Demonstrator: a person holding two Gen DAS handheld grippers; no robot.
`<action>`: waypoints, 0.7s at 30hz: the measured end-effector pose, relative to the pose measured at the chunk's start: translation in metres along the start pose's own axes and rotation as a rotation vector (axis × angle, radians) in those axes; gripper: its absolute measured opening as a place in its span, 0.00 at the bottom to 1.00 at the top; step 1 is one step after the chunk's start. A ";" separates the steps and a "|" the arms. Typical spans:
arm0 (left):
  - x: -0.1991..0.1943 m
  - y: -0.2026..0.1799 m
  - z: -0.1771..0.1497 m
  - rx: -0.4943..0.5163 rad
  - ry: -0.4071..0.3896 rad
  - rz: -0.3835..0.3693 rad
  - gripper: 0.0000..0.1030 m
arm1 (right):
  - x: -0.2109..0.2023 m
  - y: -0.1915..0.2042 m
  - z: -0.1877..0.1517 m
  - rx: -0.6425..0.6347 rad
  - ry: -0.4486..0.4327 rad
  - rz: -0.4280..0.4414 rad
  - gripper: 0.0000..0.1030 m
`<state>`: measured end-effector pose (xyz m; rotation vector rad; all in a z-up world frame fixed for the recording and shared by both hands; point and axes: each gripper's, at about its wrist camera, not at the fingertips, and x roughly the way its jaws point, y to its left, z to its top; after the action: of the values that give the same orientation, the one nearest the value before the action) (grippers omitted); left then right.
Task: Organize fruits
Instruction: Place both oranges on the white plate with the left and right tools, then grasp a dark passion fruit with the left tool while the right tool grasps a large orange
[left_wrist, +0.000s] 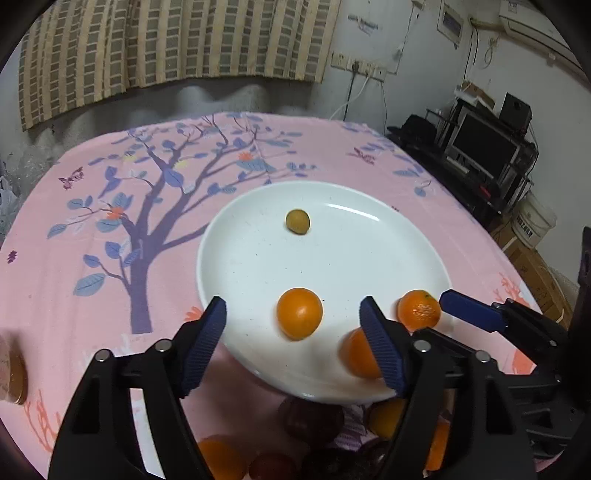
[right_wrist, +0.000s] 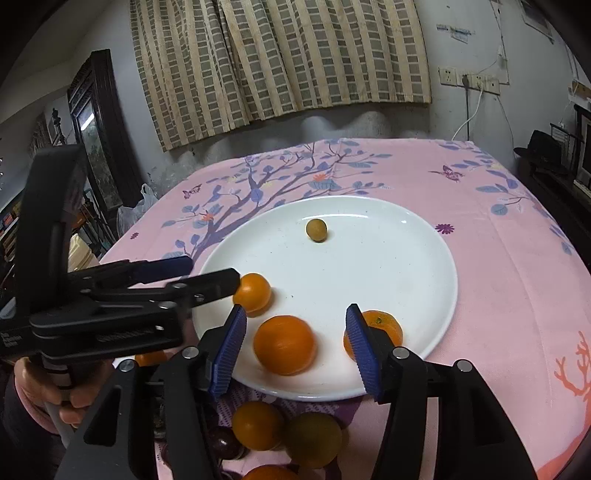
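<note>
A white plate (left_wrist: 343, 254) (right_wrist: 376, 273) lies on the pink tree-print cloth. On it are a small olive-green fruit (left_wrist: 297, 221) (right_wrist: 316, 229), a smooth orange (left_wrist: 299, 314) (right_wrist: 253, 291), a blurred orange (left_wrist: 356, 354) (right_wrist: 284, 345) and a mandarin (left_wrist: 419, 310) (right_wrist: 384, 323). My left gripper (left_wrist: 295, 339) (right_wrist: 214, 273) is open, and the smooth orange sits between its pads untouched. My right gripper (right_wrist: 295, 350) is open around the blurred orange, with gaps on both sides. One of its blue fingers (left_wrist: 472, 312) reaches in beside the mandarin.
Below the plate's near rim lies a pile of loose fruit: an orange (right_wrist: 256, 424), a yellow-green one (right_wrist: 314, 439) and dark purple ones (left_wrist: 310, 417). A hand (right_wrist: 70, 406) holds the left gripper's handle. A brown round object (left_wrist: 14, 376) sits at the table's left.
</note>
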<state>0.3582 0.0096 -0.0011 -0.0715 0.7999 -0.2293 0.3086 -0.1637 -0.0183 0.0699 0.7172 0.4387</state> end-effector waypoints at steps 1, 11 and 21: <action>-0.006 0.001 -0.001 -0.007 -0.009 0.005 0.78 | -0.001 0.000 0.000 0.000 -0.003 0.002 0.55; -0.048 0.047 -0.061 -0.069 -0.021 0.117 0.91 | -0.025 -0.011 -0.009 0.082 -0.006 0.060 0.57; -0.069 0.088 -0.078 -0.223 -0.012 0.116 0.91 | -0.040 -0.012 -0.055 0.067 0.109 0.112 0.58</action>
<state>0.2715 0.1130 -0.0202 -0.2357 0.8129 -0.0291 0.2502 -0.1962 -0.0375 0.1505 0.8375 0.5285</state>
